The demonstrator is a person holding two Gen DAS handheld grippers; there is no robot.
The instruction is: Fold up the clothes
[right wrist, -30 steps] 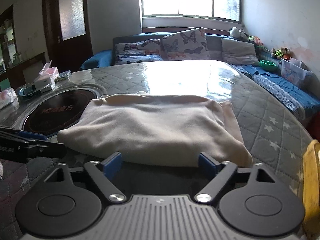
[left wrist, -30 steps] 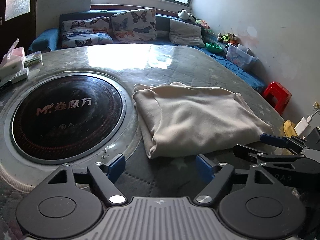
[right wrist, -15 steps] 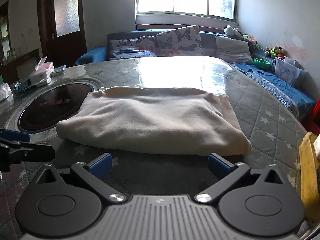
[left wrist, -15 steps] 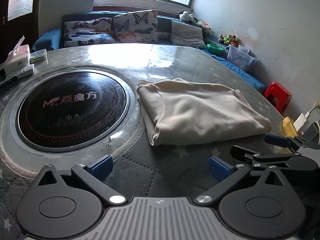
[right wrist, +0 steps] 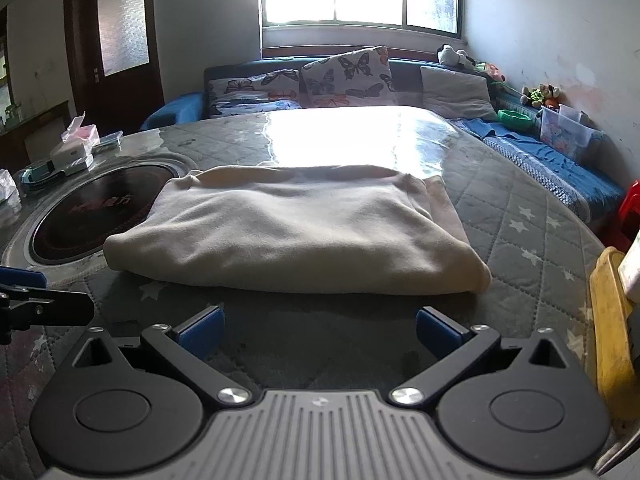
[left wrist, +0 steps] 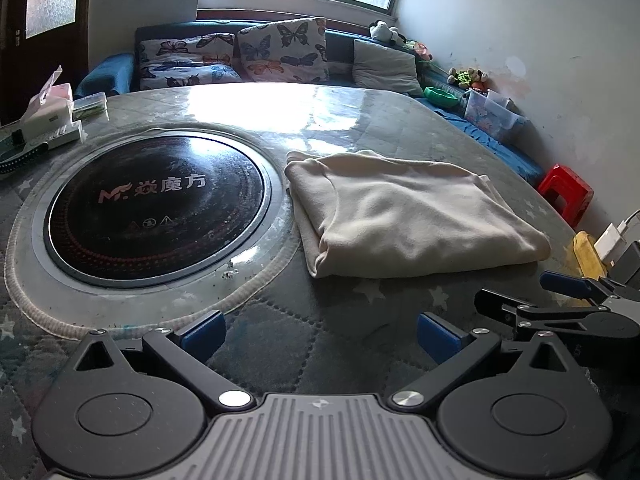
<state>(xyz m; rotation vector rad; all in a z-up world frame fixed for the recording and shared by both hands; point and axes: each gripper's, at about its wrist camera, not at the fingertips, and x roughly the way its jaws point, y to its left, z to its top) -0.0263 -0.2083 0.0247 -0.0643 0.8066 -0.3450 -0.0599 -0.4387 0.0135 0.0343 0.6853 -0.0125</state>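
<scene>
garment (left wrist: 408,216) folded into a thick cream rectangle, lying flat on the quilted desk (left wrist: 280,344) just beside the round black cooktop (left wrist: 156,204) set into it, left edge near the cooktop's rim, right edge short of the yellow object (right wrist: 612,336) at the desk's side. left tool (left wrist: 320,332) spread as wide as it goes, nothing between the blue pads, hanging over bare quilt short of the cloth's near left corner. right tool (right wrist: 318,328) likewise spread and empty, facing the long near fold (right wrist: 296,276) without touching it. both sets of jaws have just been opening, with no cloth between them. looks like the release after a fold: stack tidy, edges roughly aligned, only a thin lower layer (right wrist: 440,200) peeking out on the right. probably close to finished for this piece. next either one more halving, needing both tools to pinch the near corners and carry them over to the far edge, or lifting the bundle aside; thick soft layers may slip apart unless gripped through the whole stack.
</scene>
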